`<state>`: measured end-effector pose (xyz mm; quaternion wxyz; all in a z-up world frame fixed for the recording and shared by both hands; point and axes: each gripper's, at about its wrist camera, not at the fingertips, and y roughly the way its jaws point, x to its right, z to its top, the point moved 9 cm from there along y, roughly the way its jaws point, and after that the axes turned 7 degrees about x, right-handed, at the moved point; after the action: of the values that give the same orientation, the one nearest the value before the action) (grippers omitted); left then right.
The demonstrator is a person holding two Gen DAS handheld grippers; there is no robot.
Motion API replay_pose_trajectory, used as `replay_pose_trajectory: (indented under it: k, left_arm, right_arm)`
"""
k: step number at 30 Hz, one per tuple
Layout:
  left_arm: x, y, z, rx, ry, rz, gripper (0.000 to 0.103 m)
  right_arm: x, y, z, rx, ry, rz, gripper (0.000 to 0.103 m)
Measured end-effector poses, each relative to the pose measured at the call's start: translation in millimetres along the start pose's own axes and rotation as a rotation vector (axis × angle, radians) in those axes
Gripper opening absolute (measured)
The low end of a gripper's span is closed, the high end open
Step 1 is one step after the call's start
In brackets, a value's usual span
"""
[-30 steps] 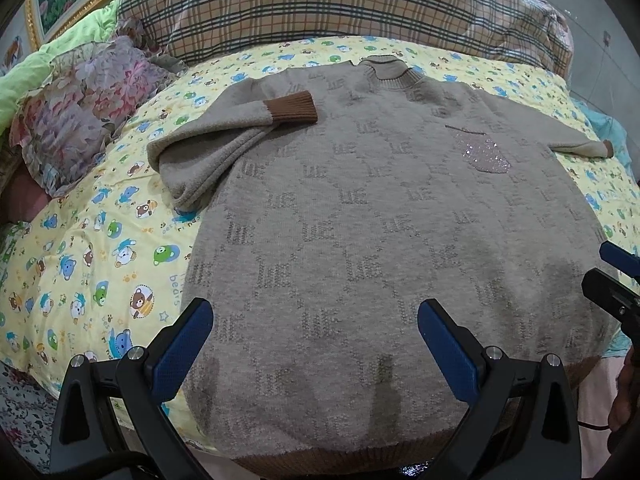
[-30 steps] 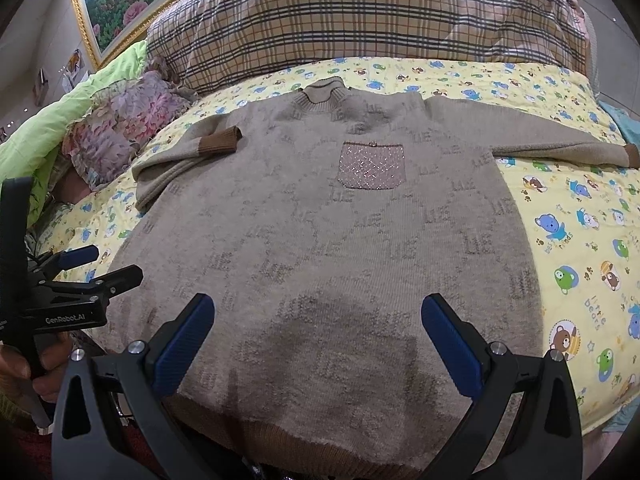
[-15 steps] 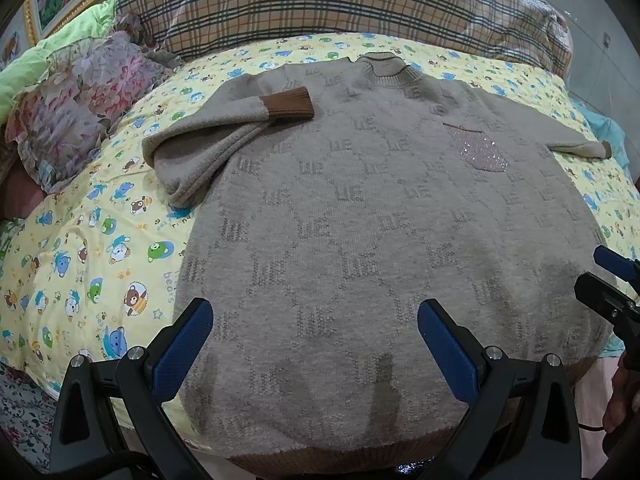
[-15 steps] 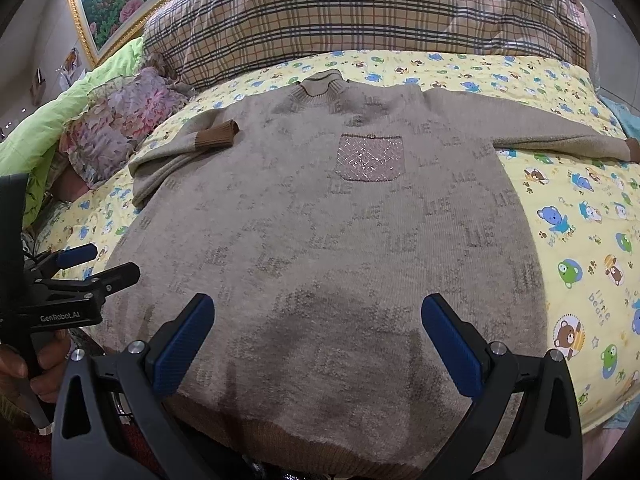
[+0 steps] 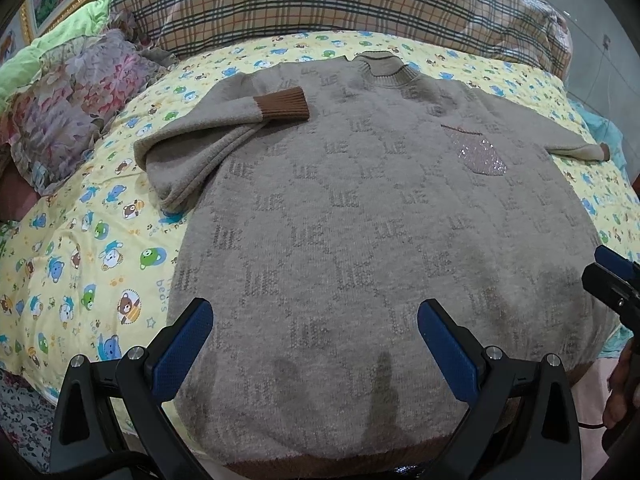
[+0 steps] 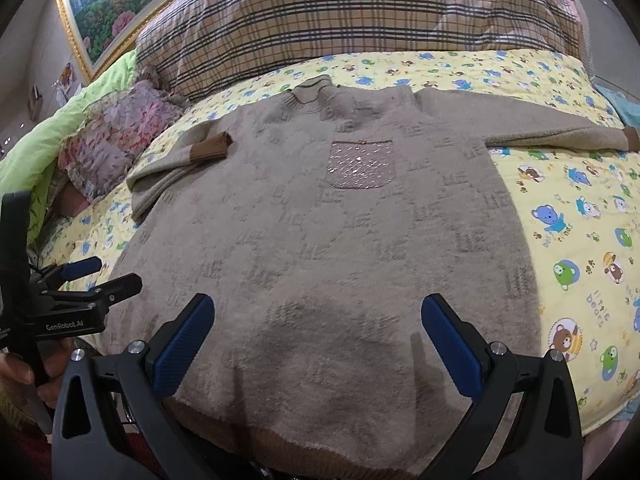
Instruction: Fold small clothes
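Observation:
A beige knit sweater point(image 5: 360, 216) point(image 6: 320, 240) with a sparkly chest pocket point(image 6: 362, 164) lies face up on the bed. Its left sleeve is folded inward, the brown cuff point(image 5: 282, 105) resting on the chest; the right sleeve point(image 6: 560, 136) stretches out sideways. My left gripper point(image 5: 314, 336) hovers open over the lower left part of the sweater. Over the lower middle, near the brown hem point(image 6: 320, 446), my right gripper point(image 6: 318, 332) is open too. Neither holds anything. Each gripper shows at the edge of the other's view.
The sweater lies on a yellow bear-print sheet point(image 6: 580, 240) point(image 5: 80, 248). A plaid pillow point(image 6: 360, 16) lies across the head of the bed. A floral cloth point(image 5: 72, 96) and green bedding point(image 6: 48, 140) lie at the left. A framed picture point(image 6: 100, 12) hangs behind.
Both grippers have drifted slightly, so the sweater sits a little lower and closer in the views. They stay open; the sweater has not moved.

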<state>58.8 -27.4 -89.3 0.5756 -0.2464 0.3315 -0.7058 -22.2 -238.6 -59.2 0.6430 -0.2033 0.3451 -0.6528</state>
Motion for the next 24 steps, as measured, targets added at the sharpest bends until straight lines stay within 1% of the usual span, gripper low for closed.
replay_pose_trajectory:
  k: [7, 12, 15, 18, 22, 24]
  left_arm:
    - [0.7, 13.6, 11.6, -0.024, -0.008, -0.012, 0.102]
    - [3.1, 24.6, 28.7, -0.02, -0.005, -0.018, 0.102]
    - [6.4, 31.4, 42.6, -0.009, 0.006, -0.021, 0.102]
    - [10.8, 38.8, 57.2, 0.001, 0.021, -0.026, 0.102]
    - [16.8, 50.9, 79.6, 0.015, 0.033, -0.039, 0.102]
    - [20.1, 58.2, 89.8, 0.011, 0.034, -0.046, 0.102]
  right_arm:
    - [31.0, -0.5, 9.8, 0.011, 0.066, -0.033, 0.103]
    - [66.7, -5.0, 24.9, 0.032, 0.124, -0.074, 0.103]
    - [94.9, -10.1, 40.2, 0.062, 0.159, -0.11, 0.103]
    - [132.1, -14.6, 56.9, 0.091, 0.208, -0.161, 0.103]
    - [193.8, -20.2, 85.6, 0.137, 0.283, -0.251, 0.103]
    - [224.8, -22.9, 97.8, 0.145, 0.332, -0.297, 0.103]
